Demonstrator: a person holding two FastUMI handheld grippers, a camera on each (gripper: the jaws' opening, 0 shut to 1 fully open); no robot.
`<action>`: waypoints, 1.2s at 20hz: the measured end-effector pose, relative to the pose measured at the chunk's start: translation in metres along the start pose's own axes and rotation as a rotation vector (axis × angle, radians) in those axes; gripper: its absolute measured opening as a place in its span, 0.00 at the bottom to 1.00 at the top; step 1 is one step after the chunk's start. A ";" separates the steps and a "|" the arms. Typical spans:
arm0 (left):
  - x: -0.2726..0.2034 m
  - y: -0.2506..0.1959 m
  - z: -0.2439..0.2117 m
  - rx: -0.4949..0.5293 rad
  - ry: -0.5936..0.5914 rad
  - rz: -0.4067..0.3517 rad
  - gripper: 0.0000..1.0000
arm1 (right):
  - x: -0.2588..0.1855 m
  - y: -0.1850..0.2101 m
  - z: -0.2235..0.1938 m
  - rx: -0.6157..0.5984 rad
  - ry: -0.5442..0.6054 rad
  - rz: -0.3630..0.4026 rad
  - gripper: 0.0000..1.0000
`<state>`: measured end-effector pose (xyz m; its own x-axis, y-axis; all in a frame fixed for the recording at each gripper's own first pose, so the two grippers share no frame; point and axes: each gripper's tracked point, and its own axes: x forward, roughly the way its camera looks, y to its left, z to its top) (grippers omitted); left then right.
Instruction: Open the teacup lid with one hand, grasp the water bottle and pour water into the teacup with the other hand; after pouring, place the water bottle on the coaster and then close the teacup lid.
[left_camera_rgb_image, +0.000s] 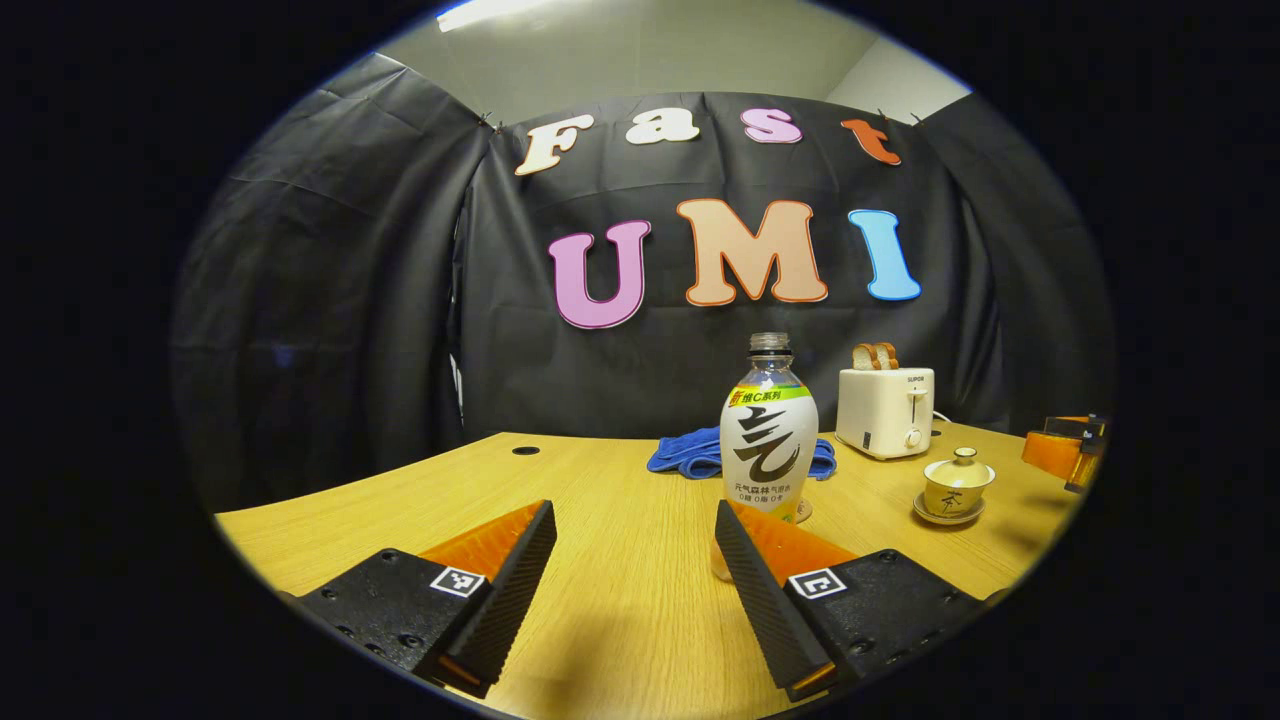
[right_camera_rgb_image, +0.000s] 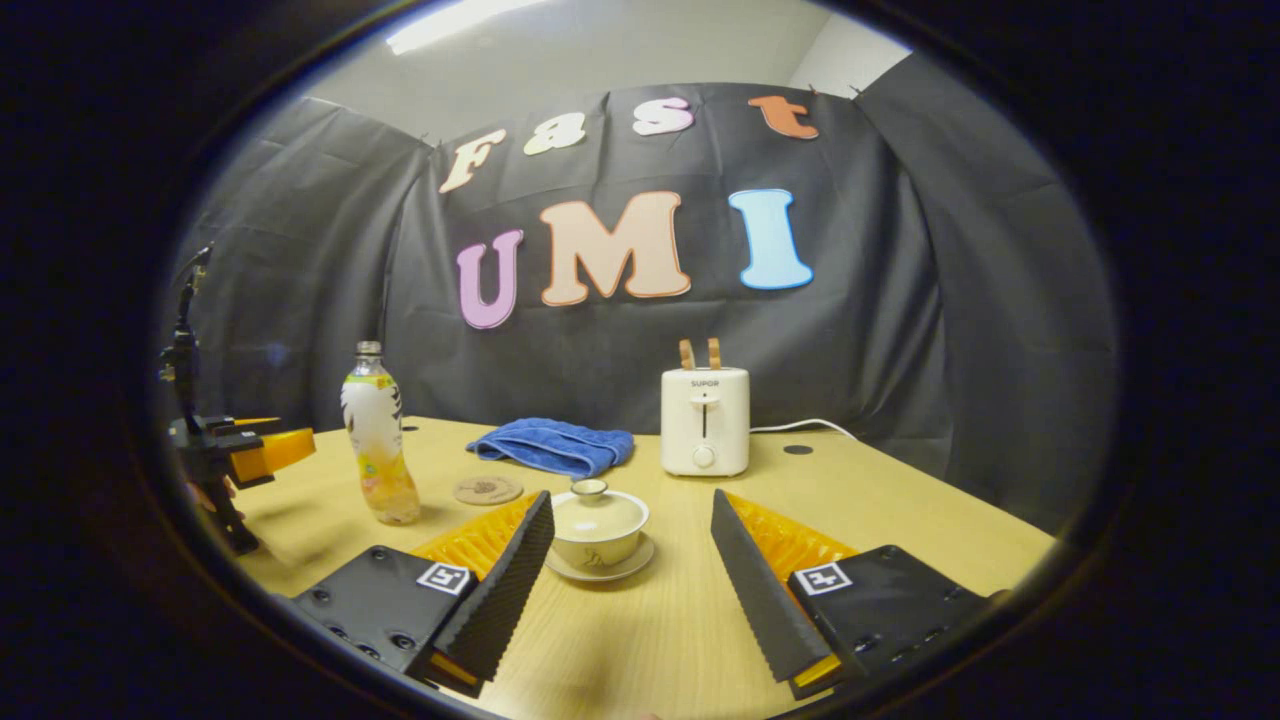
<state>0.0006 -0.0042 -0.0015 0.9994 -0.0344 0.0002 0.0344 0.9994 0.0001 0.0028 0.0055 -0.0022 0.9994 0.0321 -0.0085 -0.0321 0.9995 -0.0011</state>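
My left tool (left_camera_rgb_image: 635, 560) is spread wide and holds nothing. The bottle (left_camera_rgb_image: 768, 440) stands upright on the counter (left_camera_rgb_image: 620, 480) just ahead of it, slightly toward its right finger, cap off. I judge it a thin plastic bottle, light and smooth, with little liquid showing low inside in the right gripper view, so it may dent or slip under a hard squeeze. The wide labelled belly looks the best place to take hold, not the narrow neck.

My right tool (right_camera_rgb_image: 632, 565) is also wide apart and empty. The teacup (right_camera_rgb_image: 598, 532) sits on its saucer straight ahead between the fingers, nearer the left one, with its lid (right_camera_rgb_image: 597, 512) on. It looks like glazed ceramic: hard, slick and breakable. I would pinch the small knob on top of the lid.

The coaster (right_camera_rgb_image: 488, 489) lies flat ahead and left of my right tool, between bottle and teacup. A blue towel (right_camera_rgb_image: 553, 445) and a toaster (right_camera_rgb_image: 705, 420) sit farther back.
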 end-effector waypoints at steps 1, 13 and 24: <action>0.000 0.000 0.000 0.000 0.000 0.000 0.94 | 0.002 0.001 0.000 0.000 0.001 0.006 0.96; 0.001 -0.001 -0.001 0.000 -0.002 -0.008 0.94 | 0.051 0.027 -0.011 0.000 0.058 0.069 0.96; 0.001 -0.002 -0.001 0.000 -0.002 -0.010 0.94 | 0.097 0.035 -0.019 -0.011 0.114 0.043 0.96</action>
<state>0.0013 -0.0061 -0.0027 0.9990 -0.0444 0.0027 0.0444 0.9990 -0.0003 0.0983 0.0440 -0.0218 0.9897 0.0739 -0.1227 -0.0755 0.9971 -0.0089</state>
